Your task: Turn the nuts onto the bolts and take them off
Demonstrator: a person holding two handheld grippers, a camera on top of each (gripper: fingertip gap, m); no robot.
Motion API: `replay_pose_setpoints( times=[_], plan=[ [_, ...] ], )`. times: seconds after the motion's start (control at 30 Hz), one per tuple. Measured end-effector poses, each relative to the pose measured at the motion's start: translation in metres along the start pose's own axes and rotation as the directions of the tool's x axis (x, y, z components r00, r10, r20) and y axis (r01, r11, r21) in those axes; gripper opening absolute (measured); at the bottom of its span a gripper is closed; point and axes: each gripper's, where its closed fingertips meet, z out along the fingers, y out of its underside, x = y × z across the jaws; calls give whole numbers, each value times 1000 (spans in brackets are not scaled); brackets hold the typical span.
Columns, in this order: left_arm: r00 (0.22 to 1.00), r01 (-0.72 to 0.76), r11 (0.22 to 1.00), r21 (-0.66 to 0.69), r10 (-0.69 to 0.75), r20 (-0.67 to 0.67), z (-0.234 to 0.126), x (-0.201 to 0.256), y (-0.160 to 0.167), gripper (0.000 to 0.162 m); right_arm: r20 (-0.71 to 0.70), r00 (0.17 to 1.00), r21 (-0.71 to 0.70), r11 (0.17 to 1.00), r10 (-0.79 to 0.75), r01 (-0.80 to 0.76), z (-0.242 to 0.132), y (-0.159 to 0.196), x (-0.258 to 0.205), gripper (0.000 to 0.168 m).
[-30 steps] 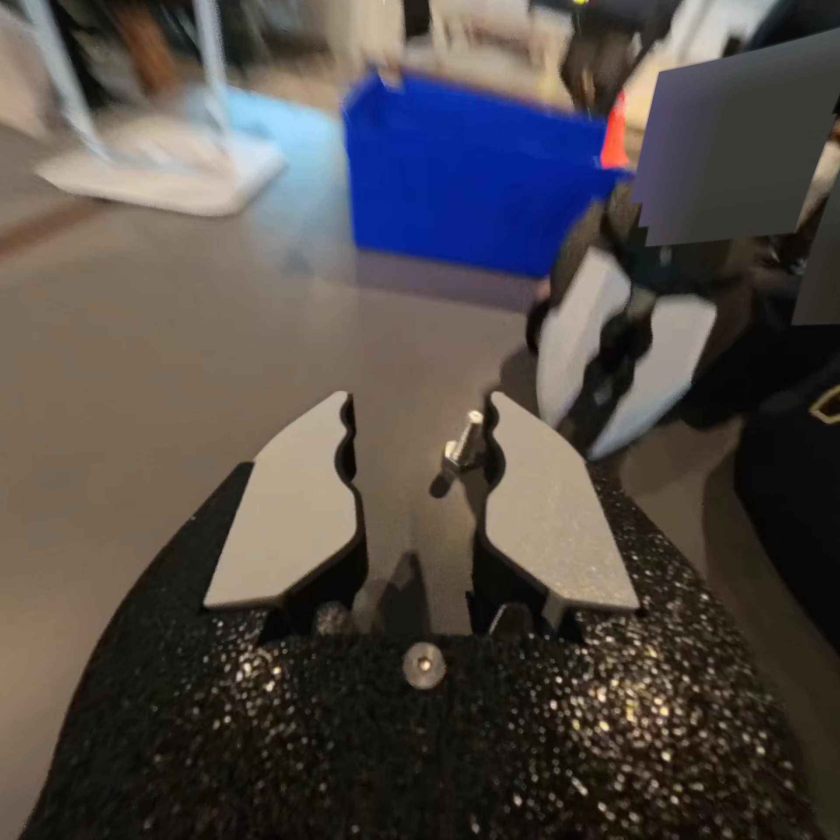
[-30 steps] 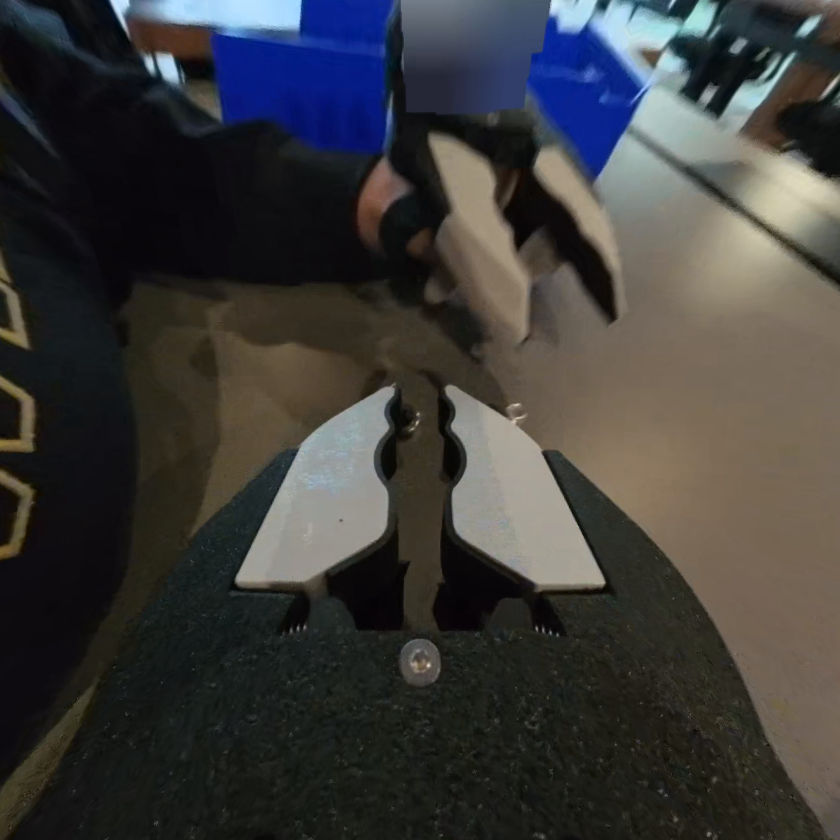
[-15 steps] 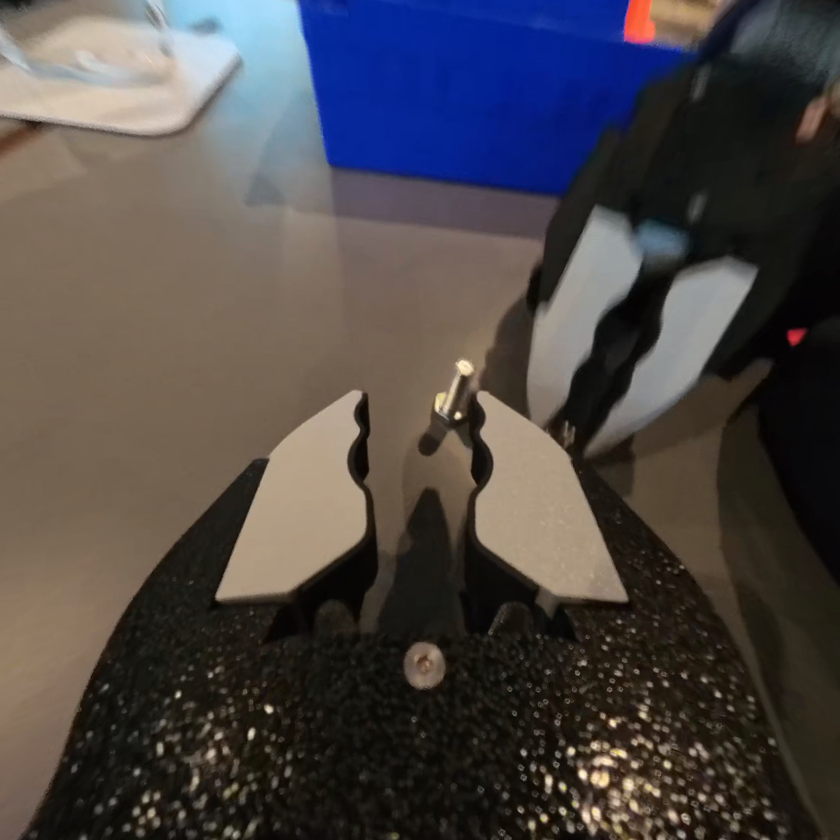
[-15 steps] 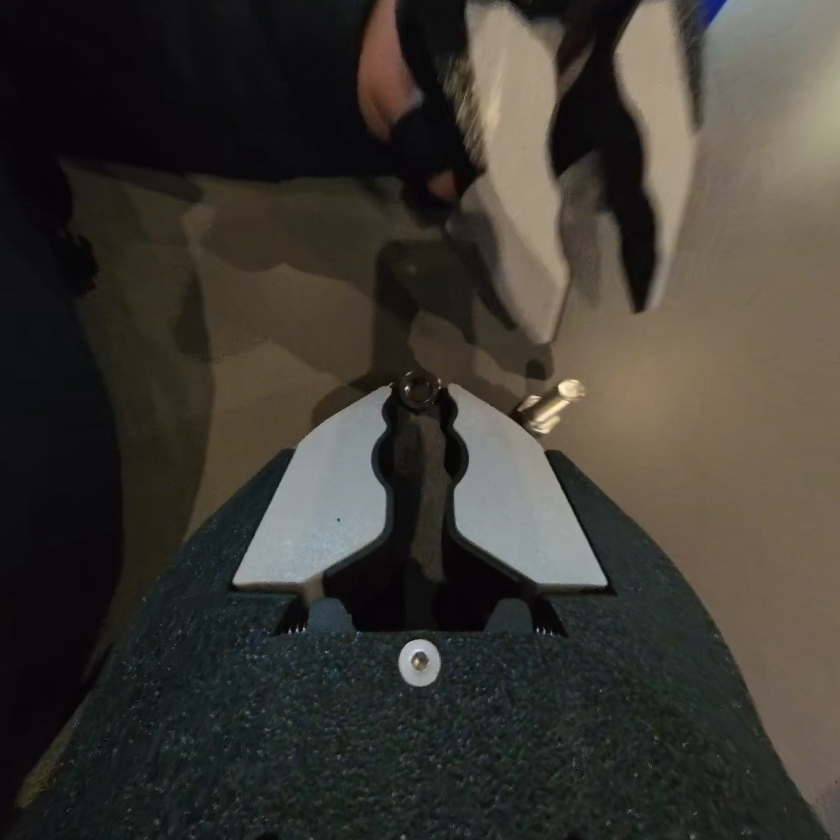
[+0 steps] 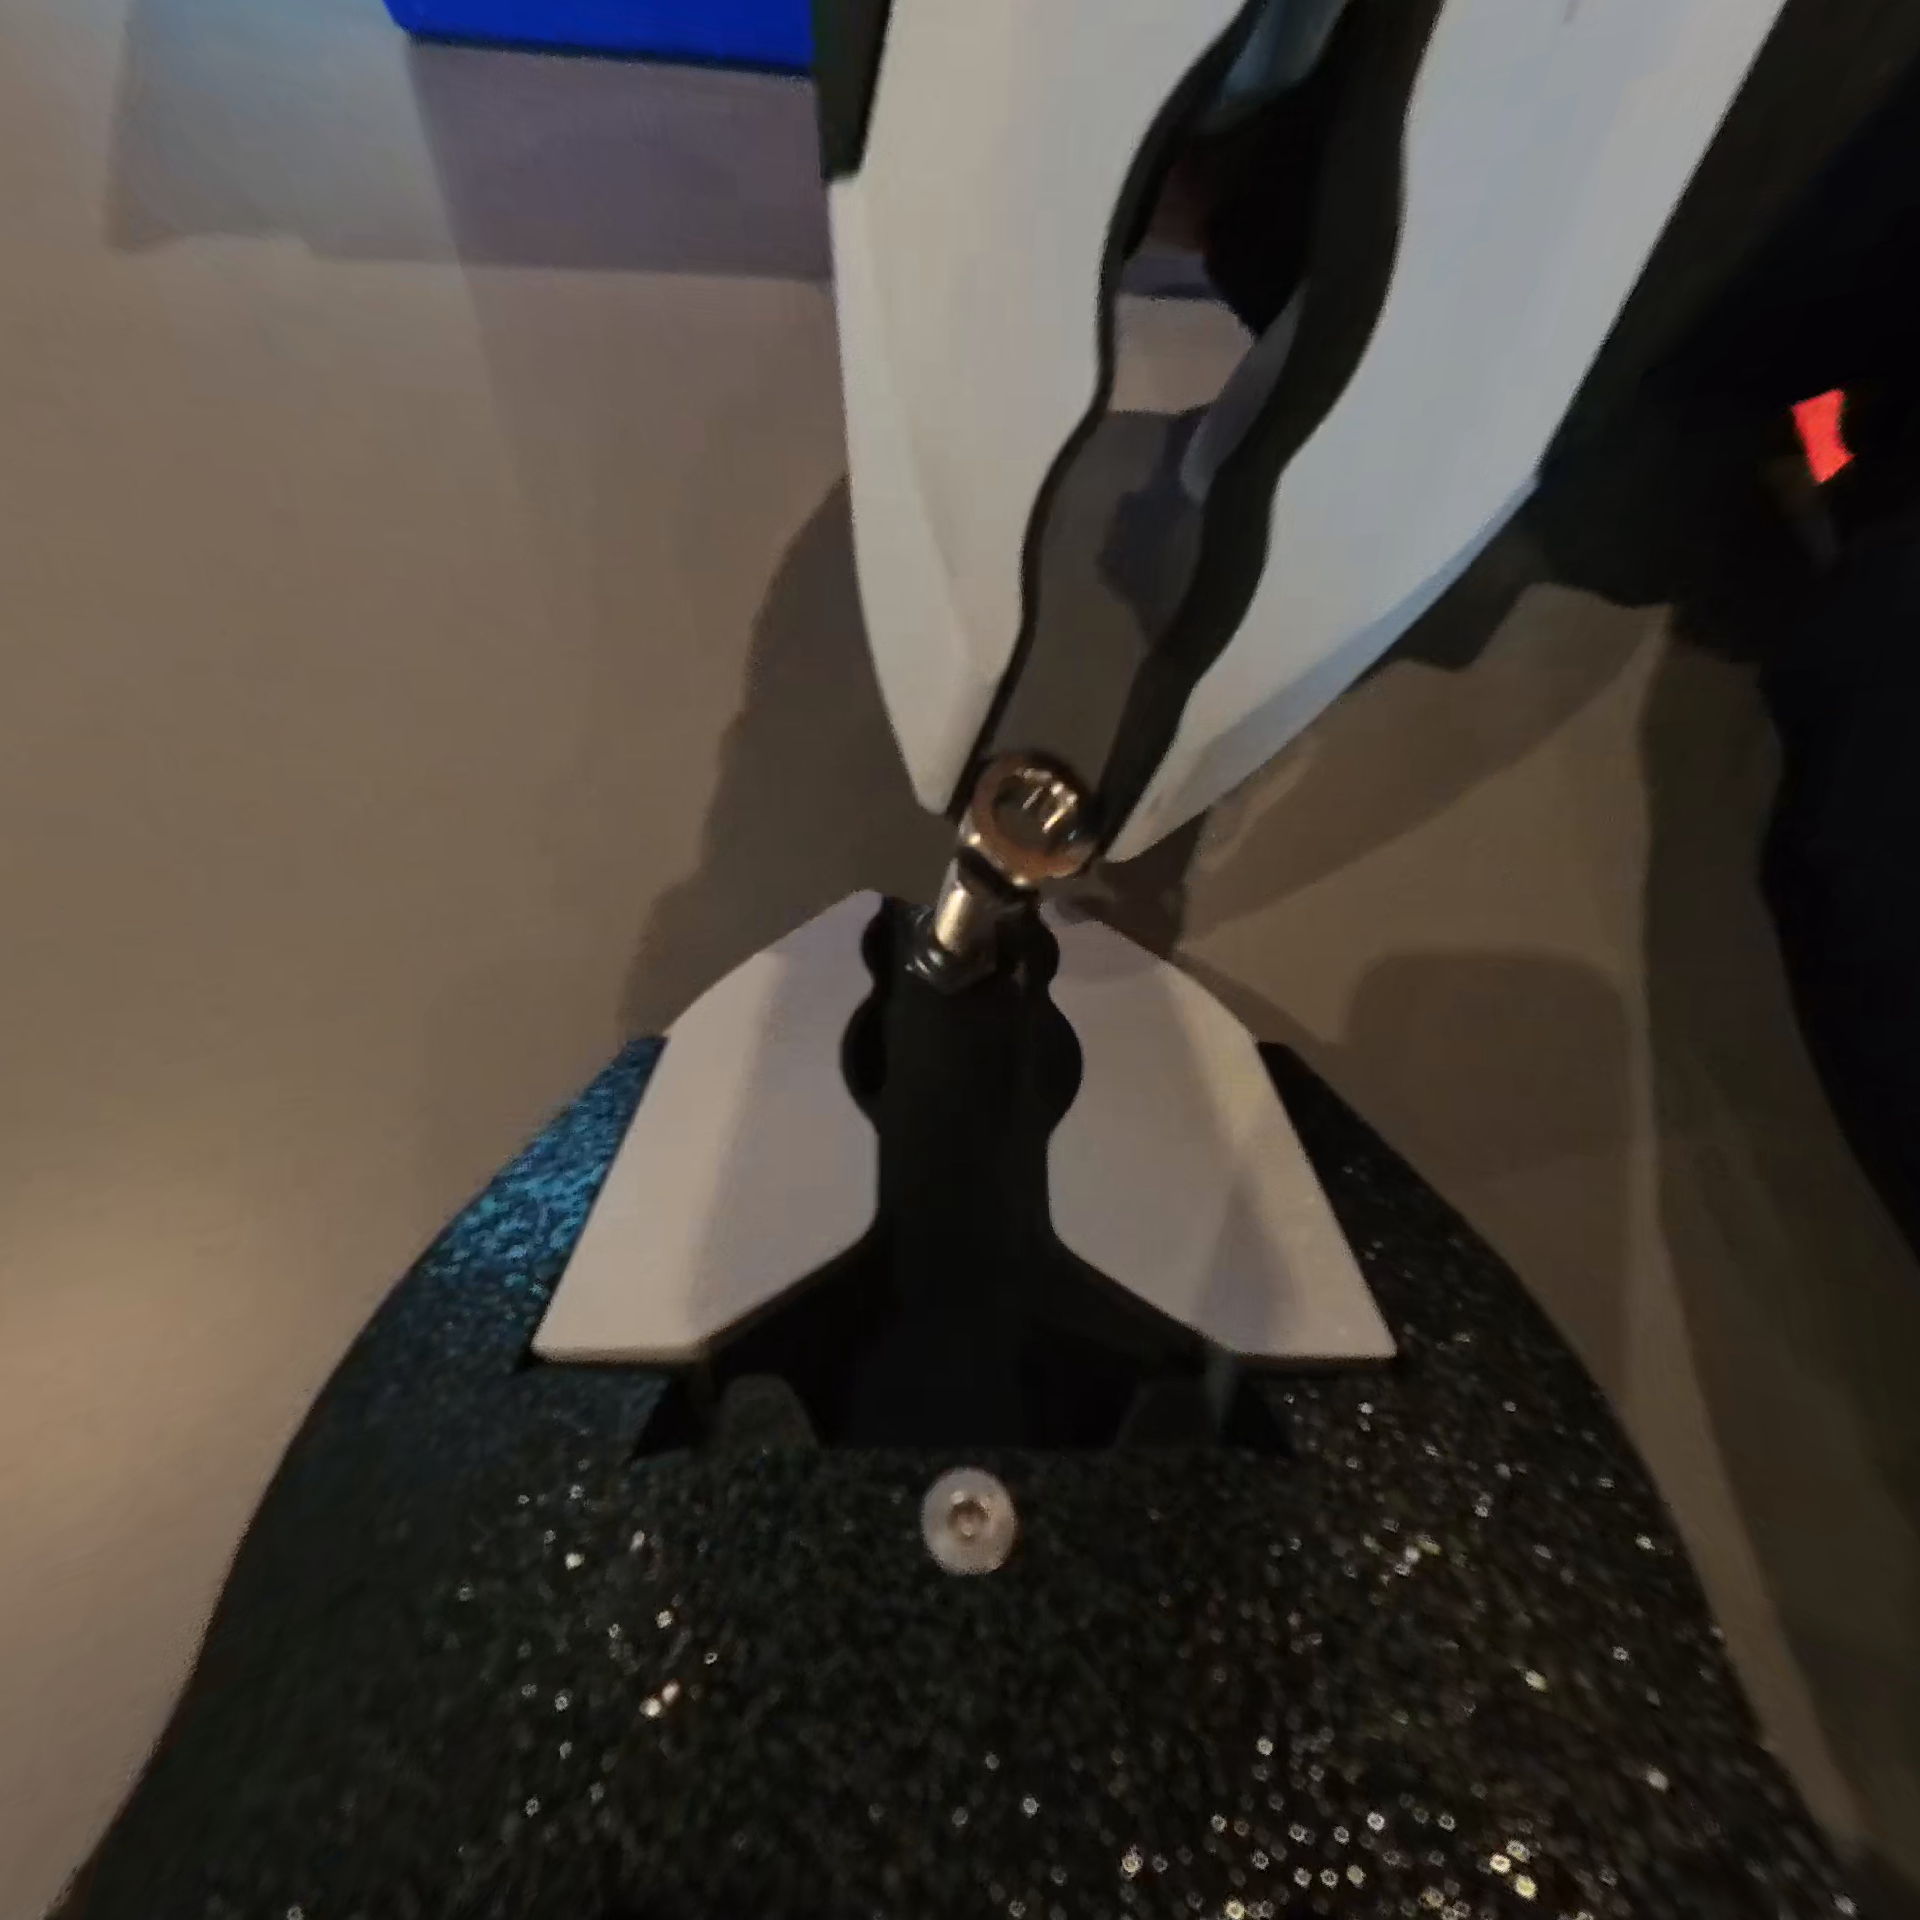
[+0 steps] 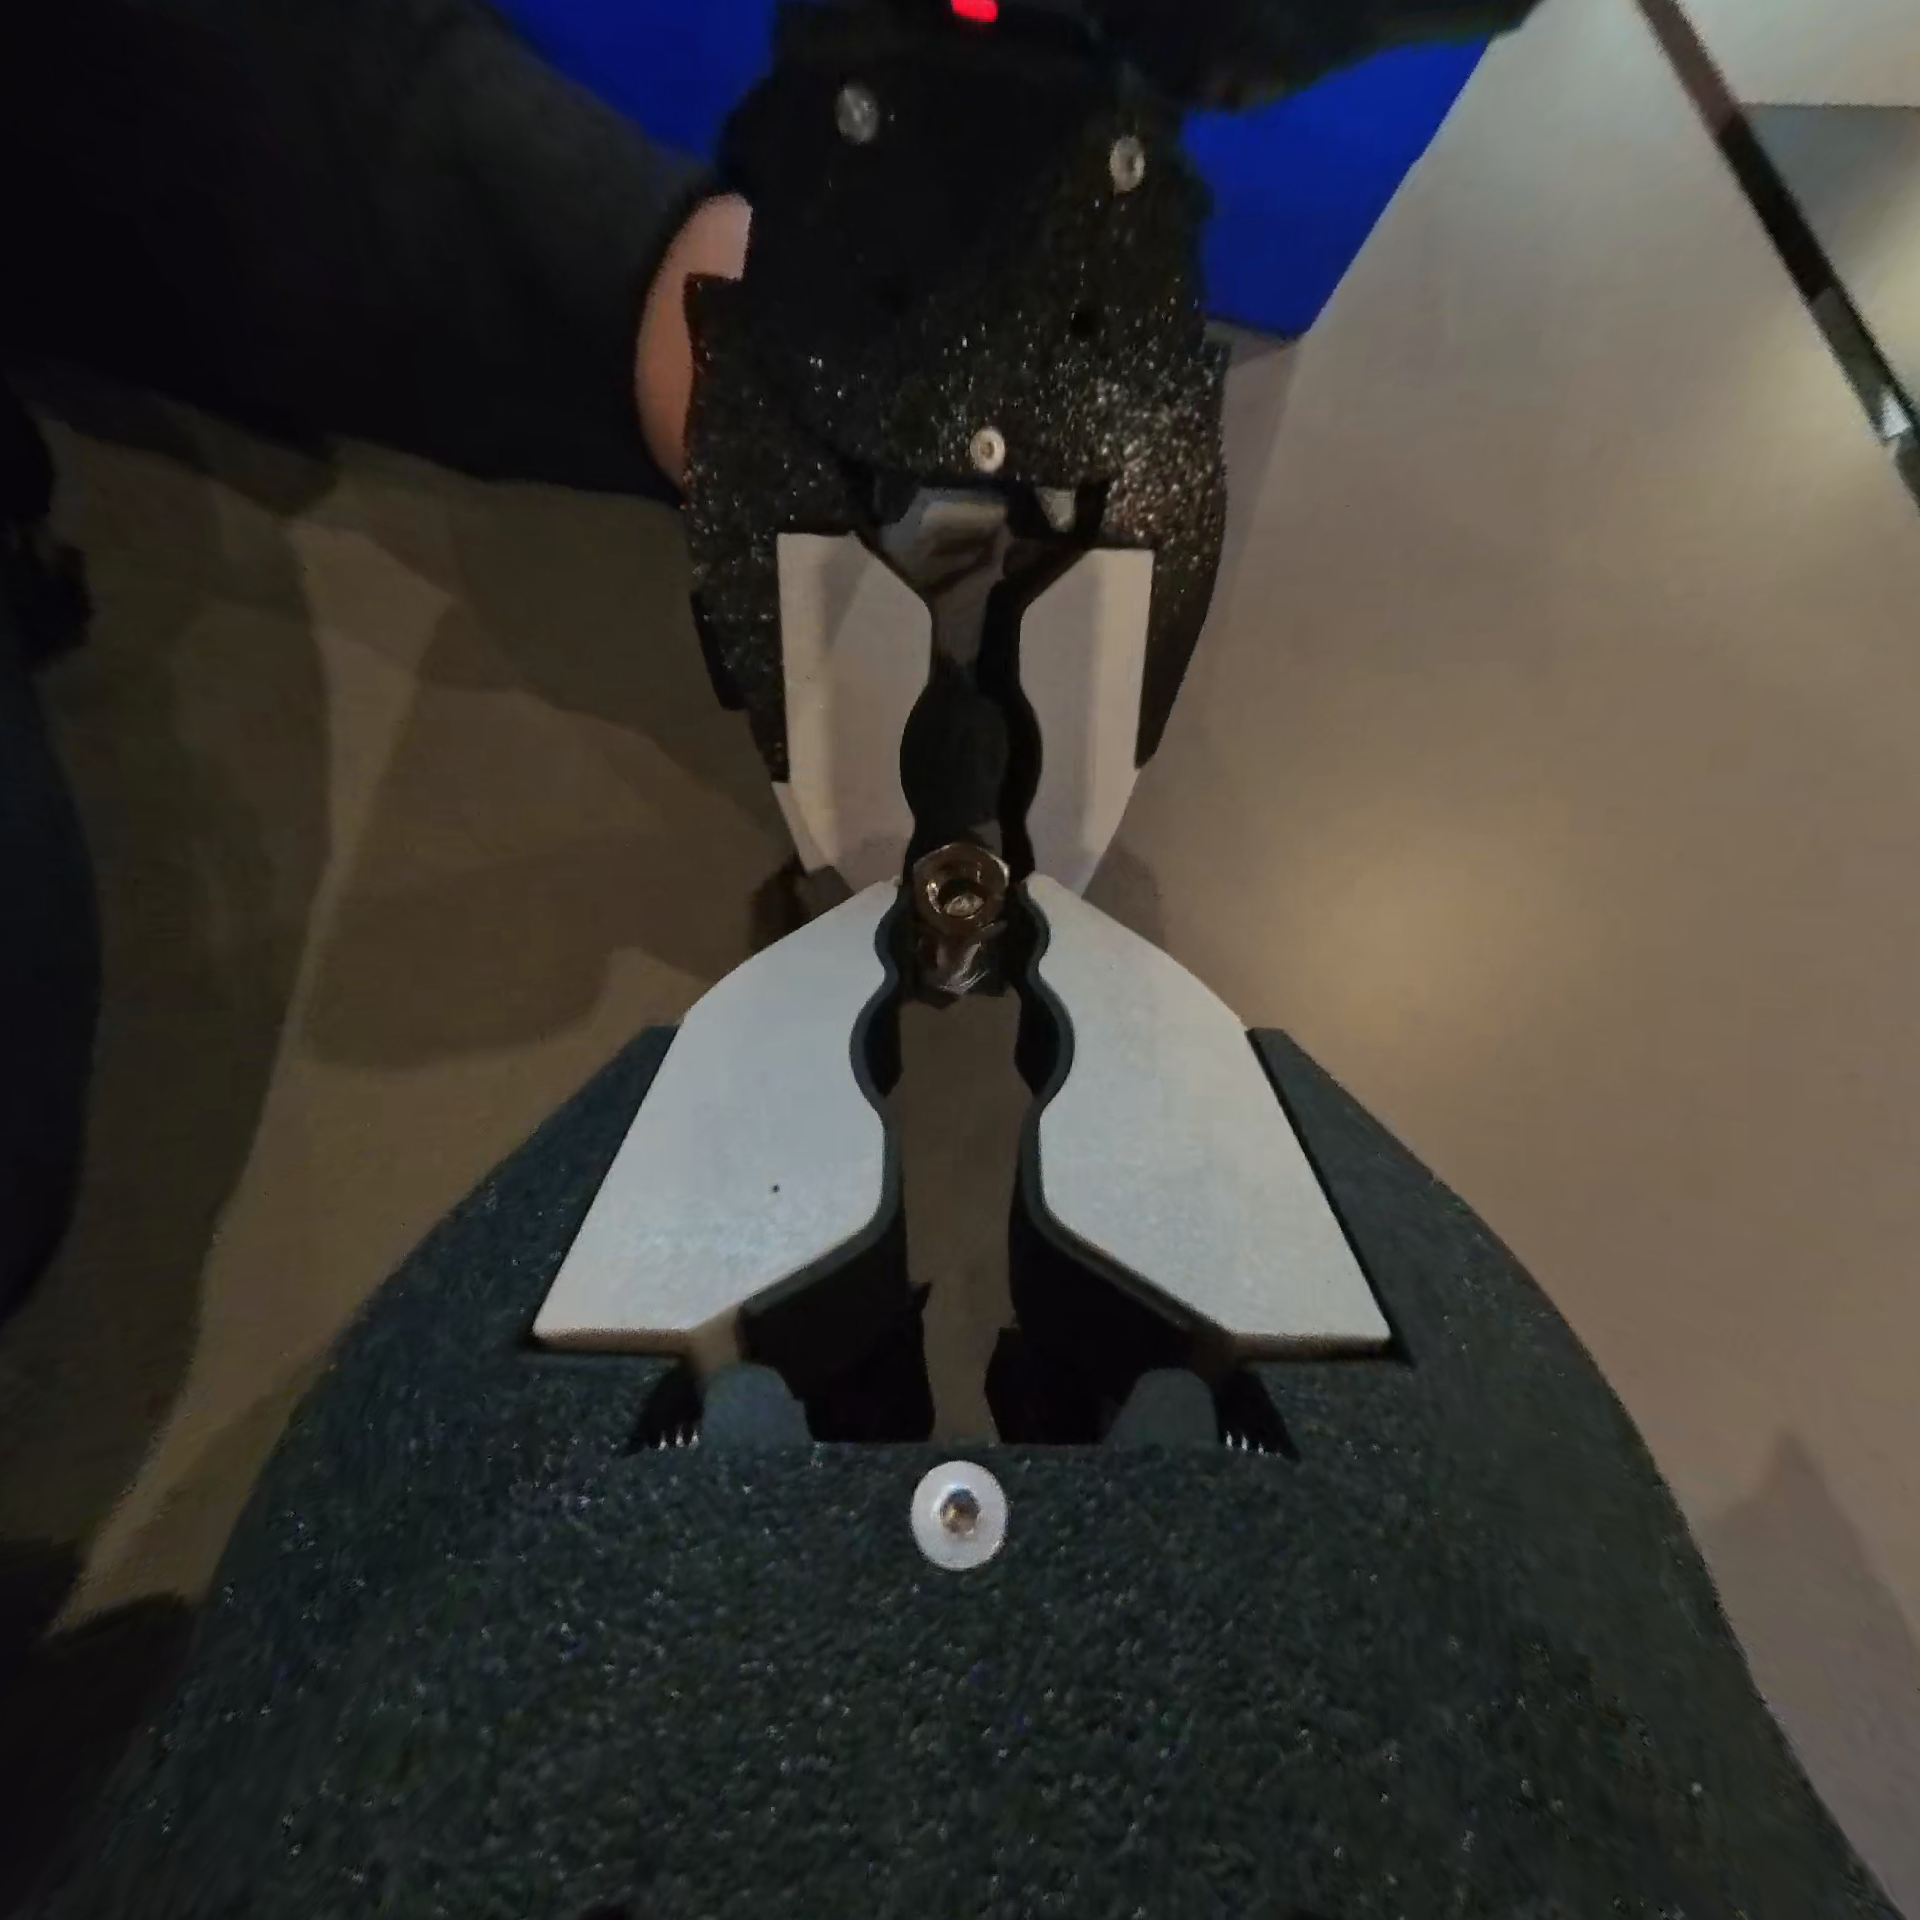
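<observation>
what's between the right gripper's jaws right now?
The nut, pinched at the tips of the right gripper. The bolt lines up with it, its other end in the left gripper. Whether the threads have caught is hidden by the jaws.

The left gripper (image 5: 961, 914) has pale grey fingers (image 5: 727, 1143) on a black, glitter-speckled body. Facing it, the right gripper (image 5: 1029, 790) shows white fingers edged in black. Between them the bolt (image 5: 961, 914) and nut (image 5: 1029, 816) are shiny silver. Beneath lies a plain beige-grey table (image 5: 364, 727); beyond the nut, a bright blue bin (image 5: 592, 26).
</observation>
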Motion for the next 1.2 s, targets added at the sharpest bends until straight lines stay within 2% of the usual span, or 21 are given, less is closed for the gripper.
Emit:
replay_pose_setpoints(
  times=[0.03, 0.23, 0.7, 0.8, 0.9, 1.0, 1.1, 1.2],
  plan=[
    [1000, 2, 1000, -2, -2, -7, 0, 1, 0, 19, 10, 1000, -16, 1000, -5, 5, 1, 1, 0, 17],
    [1000, -13, 1000, -6, 13, -18, 0, 3, 1, 16, 89, 996, -127, 992, -11, 22, 3, 9, -1, 17],
    [1000, -21, 1000, -7, 20, -20, 0, 5, 1, 17, 256, 967, -181, 982, -2, 50, 7, 9, -5, 18],
    [1000, -14, 1000, -7, 14, -22, 0, 5, 1, 16, 183, 978, -175, 982, 102, -70, 8, 8, -4, 18],
    [1000, 0, 1000, -5, 0, -22, 0, 5, 1, 16, 5, 964, -162, 952, 265, -261, 8, 8, -3, 18],
    [1000, 7, 1000, -4, -7, -23, 0, 5, 1, 16, -195, 857, -70, 865, 477, -497, 9, 8, -3, 18],
    [1000, -9, 1000, -6, 9, -9, 0, 5, 1, 16, -298, 810, -17, 846, 505, -533, 8, 9, -4, 18],
    [1000, -7, 1000, -6, 7, -11, 0, 5, 1, 16, -316, 802, 13, 848, 507, -530, 8, 9, -4, 18]
  ],
)
